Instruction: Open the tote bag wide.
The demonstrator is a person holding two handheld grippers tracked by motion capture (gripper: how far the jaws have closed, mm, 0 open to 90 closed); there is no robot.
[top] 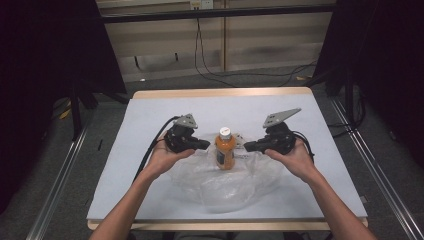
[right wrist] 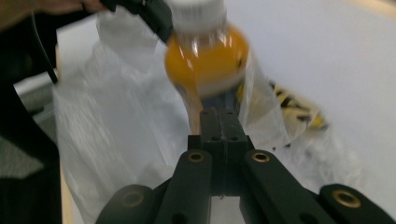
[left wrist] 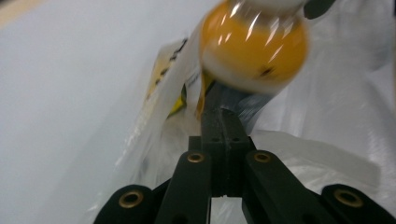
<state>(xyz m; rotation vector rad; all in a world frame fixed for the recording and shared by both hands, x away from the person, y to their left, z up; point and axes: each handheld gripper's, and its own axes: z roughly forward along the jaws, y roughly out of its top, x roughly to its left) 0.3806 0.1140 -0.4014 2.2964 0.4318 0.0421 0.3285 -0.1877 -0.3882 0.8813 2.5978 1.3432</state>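
From above, an orange bottle [top: 225, 148] stood upright on a clear plastic bag [top: 227, 182] mid-desk [top: 150, 115] between the left gripper [top: 202, 145] and right gripper [top: 248, 146], while each gripper view showed its jaws pressed together pinching bag film just below the bottle.

The bottle [top: 225, 150] is seen as clear glossy plastic with bright glints, capped in white matt plastic. The bag [top: 225, 182] is seen as thin, crinkled, translucent plastic film with a soft sheen. The worktop [top: 150, 120] is covered in a smooth matt pale sheet, edged in light wood. Each hand-held gripper [top: 206, 145] is formed of matt black plastic, set with brass-coloured metal fittings.
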